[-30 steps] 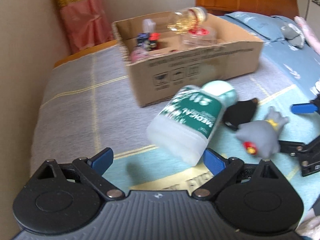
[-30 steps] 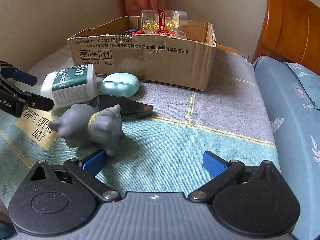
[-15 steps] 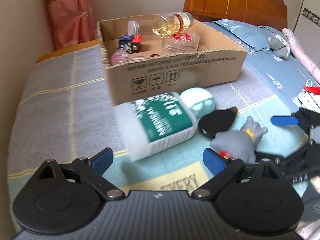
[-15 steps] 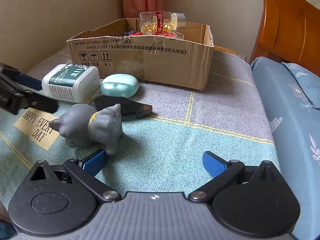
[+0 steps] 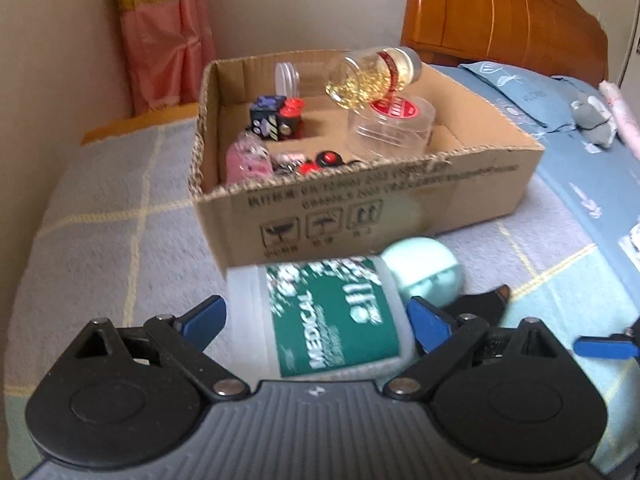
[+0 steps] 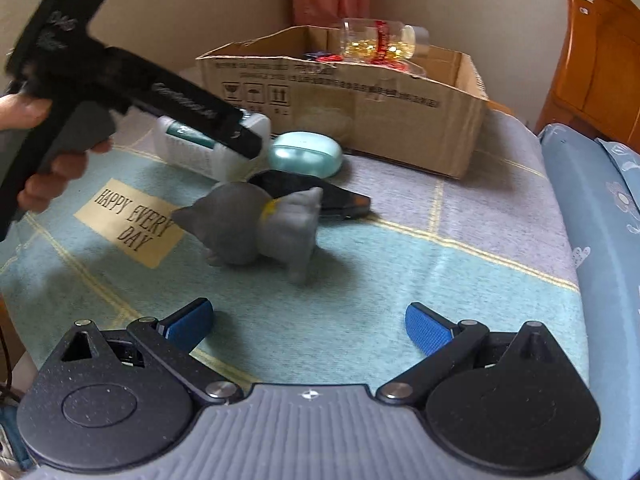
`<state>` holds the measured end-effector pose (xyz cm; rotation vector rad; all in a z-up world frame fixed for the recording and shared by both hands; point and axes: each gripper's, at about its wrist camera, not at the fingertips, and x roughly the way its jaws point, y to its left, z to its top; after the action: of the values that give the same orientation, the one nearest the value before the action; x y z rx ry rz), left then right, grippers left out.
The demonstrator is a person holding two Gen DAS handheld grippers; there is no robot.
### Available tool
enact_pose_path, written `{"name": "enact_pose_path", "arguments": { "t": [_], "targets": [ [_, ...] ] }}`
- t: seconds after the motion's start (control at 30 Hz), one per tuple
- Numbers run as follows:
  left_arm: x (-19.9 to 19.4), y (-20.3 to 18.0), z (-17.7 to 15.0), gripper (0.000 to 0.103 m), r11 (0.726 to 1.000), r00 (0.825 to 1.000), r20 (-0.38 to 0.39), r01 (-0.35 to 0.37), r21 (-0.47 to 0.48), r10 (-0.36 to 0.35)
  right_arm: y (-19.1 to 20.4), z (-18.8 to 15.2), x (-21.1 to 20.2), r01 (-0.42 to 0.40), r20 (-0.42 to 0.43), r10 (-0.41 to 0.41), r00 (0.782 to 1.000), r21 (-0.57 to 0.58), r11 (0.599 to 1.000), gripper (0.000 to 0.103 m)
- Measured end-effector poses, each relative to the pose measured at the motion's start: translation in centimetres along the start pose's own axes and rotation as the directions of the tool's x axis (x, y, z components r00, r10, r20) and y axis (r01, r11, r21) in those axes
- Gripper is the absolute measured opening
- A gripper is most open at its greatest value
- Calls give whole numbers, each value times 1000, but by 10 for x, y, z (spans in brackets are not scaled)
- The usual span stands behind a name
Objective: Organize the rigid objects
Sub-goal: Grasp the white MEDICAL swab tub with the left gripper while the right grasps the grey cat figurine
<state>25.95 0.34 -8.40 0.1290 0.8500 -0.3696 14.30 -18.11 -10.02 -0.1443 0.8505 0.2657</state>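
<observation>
A white bottle with a green MEDICAL label (image 5: 328, 312) lies on the bedspread between the open fingers of my left gripper (image 5: 316, 316); the pads stand beside it, contact unclear. It also shows in the right wrist view (image 6: 200, 148). A mint oval case (image 5: 428, 268), a black flat object (image 6: 312, 196) and a grey toy animal (image 6: 264, 228) lie beside it. The cardboard box (image 5: 400, 200) holds a jar of yellow capsules (image 5: 372, 76) and small items. My right gripper (image 6: 308, 324) is open and empty, short of the toy.
The bed has a checked cover with a "HAPPY EVERY DAY" patch (image 6: 132, 220). A wooden headboard (image 5: 500, 12) and blue pillow (image 5: 540, 92) lie at the right. A wall and pink curtain (image 5: 164, 32) stand behind the box.
My left gripper has moved forward over the bottle, which now sits between its fingers. The right gripper has pulled back and tilted slightly; the toy looks farther away.
</observation>
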Motion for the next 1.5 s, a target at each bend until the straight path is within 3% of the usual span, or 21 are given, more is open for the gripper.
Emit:
{"name": "enact_pose_path", "arguments": {
  "t": [0.43, 0.67, 0.97, 1.27, 1.5],
  "targets": [
    [-4, 12, -4, 96, 1000, 1000, 3, 19, 16, -19, 24, 26, 18, -42, -45, 40, 998, -46, 998, 103],
    [-3, 14, -4, 96, 999, 1000, 1, 30, 17, -30, 26, 46, 35, 18, -46, -17, 999, 11, 1000, 103],
    [-1, 12, -5, 95, 1000, 1000, 3, 17, 26, -18, -6, 32, 21, 55, -61, -52, 997, 56, 997, 103],
    [1, 7, -3, 93, 999, 1000, 10, -4, 53, 3, -2, 35, 28, 54, -62, -51, 997, 53, 997, 103],
    [-3, 4, -2, 84, 998, 1000, 7, 14, 68, -14, 7, 40, 19, 16, -34, -15, 999, 41, 999, 103]
  ]
}}
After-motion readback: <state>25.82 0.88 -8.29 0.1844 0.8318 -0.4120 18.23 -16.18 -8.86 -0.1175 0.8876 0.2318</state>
